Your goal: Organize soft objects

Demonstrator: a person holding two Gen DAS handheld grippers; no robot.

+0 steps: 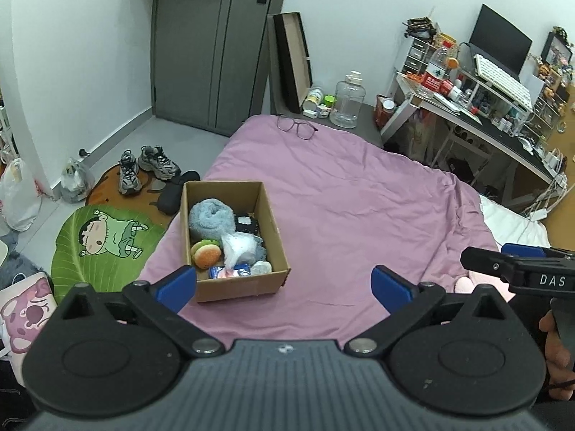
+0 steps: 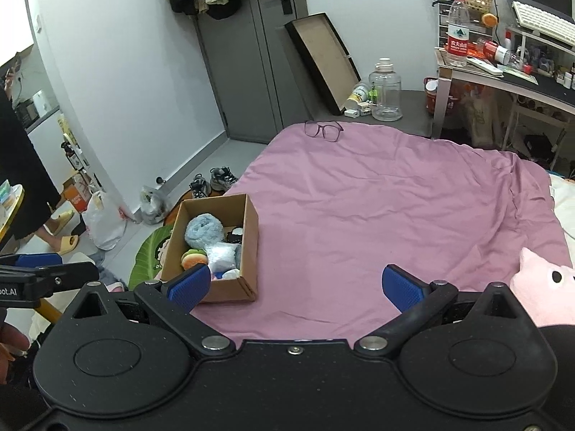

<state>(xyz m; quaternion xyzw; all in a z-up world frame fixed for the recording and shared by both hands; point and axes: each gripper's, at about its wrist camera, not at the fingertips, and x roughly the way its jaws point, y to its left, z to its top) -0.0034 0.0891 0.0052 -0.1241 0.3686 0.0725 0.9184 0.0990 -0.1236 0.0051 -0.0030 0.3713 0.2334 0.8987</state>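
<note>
An open cardboard box (image 1: 230, 248) sits upright on the pink bedcover just ahead of the left gripper's left finger, holding a rolled blue fluffy cloth (image 1: 210, 219), a burger plush (image 1: 205, 254) and other small soft items, while a pink pig plush (image 2: 542, 291) lies right of the right gripper's right finger.

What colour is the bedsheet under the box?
Pinkish purple bedsheet, clearest in the right wrist view.

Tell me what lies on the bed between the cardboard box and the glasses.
Nothing: between the cardboard box and the glasses there is only bare, wrinkled pink bedsheet. Both wrist views show that stretch.
</note>
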